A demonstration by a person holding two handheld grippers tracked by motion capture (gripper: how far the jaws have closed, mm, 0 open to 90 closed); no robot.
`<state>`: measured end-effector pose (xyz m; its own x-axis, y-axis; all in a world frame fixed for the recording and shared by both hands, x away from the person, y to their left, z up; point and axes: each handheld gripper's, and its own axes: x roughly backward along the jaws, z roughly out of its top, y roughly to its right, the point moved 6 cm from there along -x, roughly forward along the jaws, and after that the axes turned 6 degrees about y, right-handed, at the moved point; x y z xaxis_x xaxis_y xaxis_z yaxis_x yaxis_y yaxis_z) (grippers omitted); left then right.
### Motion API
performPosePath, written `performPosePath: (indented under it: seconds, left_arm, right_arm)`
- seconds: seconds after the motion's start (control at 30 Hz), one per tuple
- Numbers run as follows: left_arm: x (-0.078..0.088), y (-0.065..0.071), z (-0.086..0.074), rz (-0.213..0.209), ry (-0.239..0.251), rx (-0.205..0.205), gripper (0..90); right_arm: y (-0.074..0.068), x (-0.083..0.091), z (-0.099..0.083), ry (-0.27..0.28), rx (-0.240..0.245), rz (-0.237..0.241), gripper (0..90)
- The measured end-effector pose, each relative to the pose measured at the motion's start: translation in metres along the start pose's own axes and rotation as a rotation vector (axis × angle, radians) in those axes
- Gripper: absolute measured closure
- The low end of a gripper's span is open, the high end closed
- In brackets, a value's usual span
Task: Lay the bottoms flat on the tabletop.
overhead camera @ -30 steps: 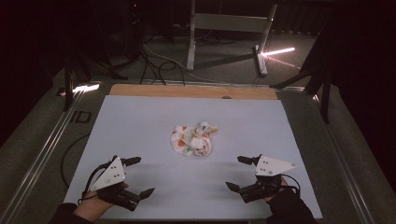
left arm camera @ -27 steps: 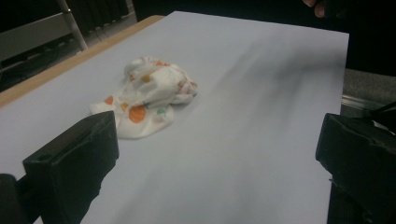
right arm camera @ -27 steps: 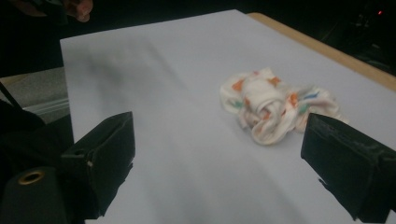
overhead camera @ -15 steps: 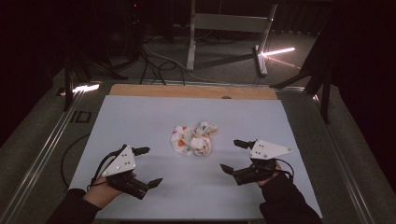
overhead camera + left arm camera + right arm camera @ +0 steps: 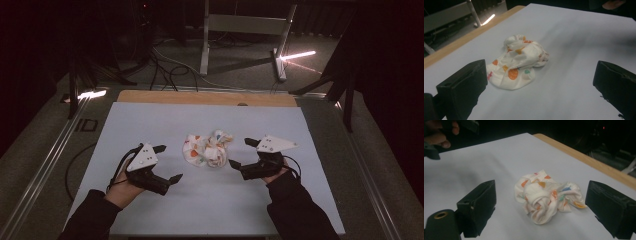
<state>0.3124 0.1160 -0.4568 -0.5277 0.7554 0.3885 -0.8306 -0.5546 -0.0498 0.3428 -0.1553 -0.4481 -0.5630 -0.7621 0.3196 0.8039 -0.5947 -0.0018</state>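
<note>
Lying crumpled near the middle of the high view, the white cloth (image 5: 208, 149) with orange, red and blue patches sits on the pale sheet that covers the bench (image 5: 150, 120), and you have a tool on either side of it. Your left tool (image 5: 167, 163) shows at lower left of centre in that frame, its jaws spread wide and pointing toward the cloth, near its left edge but not touching it; your hand (image 5: 122, 187) grips the body below the grey three-cornered plate. Your right tool (image 5: 242, 152) shows at lower right of centre, jaws likewise wide apart, its tips just beside the cloth's right edge with a thin strip of bare sheet between. In the left gripper view the cloth (image 5: 517, 62) lies at centre left of the frame, past the two black jaws that rise from the bottom corners, nearer the left-hand jaw than the right-hand one, and neither jaw touches it. In the right gripper view the cloth (image 5: 546, 195) sits in the middle of the frame between the two jaws and a little beyond them, twisted into a knot-like bundle, again free of both. A strip of bare wood (image 5: 205, 98) runs along the bench's far edge at the top of the sheet. Your other hand (image 5: 441, 135) appears at the upper left corner of the right gripper view.
</note>
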Motion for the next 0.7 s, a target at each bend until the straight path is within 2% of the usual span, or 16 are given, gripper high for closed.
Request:
performPosePath:
  seconds: [0.13,0.2,0.23,0.27,0.3,0.4,0.47,0.53,0.7]
  left_arm:
    - [-0.011,-0.002,-0.002,-0.003,-0.003,0.019,0.1]
    - [-0.016,-0.003,-0.003,0.009,-0.003,0.020,0.2]
    - [-0.019,-0.003,-0.003,0.007,0.000,0.027,0.2]
    - [-0.019,-0.003,-0.003,0.007,0.000,0.027,0.1]
    - [-0.025,-0.003,-0.004,0.020,-0.007,0.024,0.2]
    - [-0.031,-0.002,-0.006,0.021,-0.022,0.020,0.2]
    - [-0.040,0.000,-0.010,0.002,-0.035,0.019,0.8]
    - [-0.045,0.003,-0.012,-0.020,-0.046,0.023,4.3]
    - [-0.061,0.005,-0.021,-0.030,-0.084,0.020,13.4]
  right_arm:
    - [0.008,-0.009,-0.003,-0.017,-0.039,-0.013,10.2]
    - [0.013,-0.016,-0.005,-0.039,-0.045,-0.045,10.5]
    - [0.015,-0.019,-0.007,-0.047,-0.047,-0.053,15.2]
    - [0.015,-0.019,-0.007,-0.047,-0.047,-0.053,15.2]
    - [0.019,-0.025,-0.010,-0.052,-0.082,-0.063,17.2]
    - [0.023,-0.029,-0.012,-0.054,-0.111,-0.067,20.2]
    - [0.030,-0.036,-0.018,-0.063,-0.145,-0.077,23.6]
    - [0.032,-0.041,-0.023,-0.074,-0.172,-0.080,27.4]
    - [0.034,-0.053,-0.035,-0.121,-0.195,-0.092,35.7]
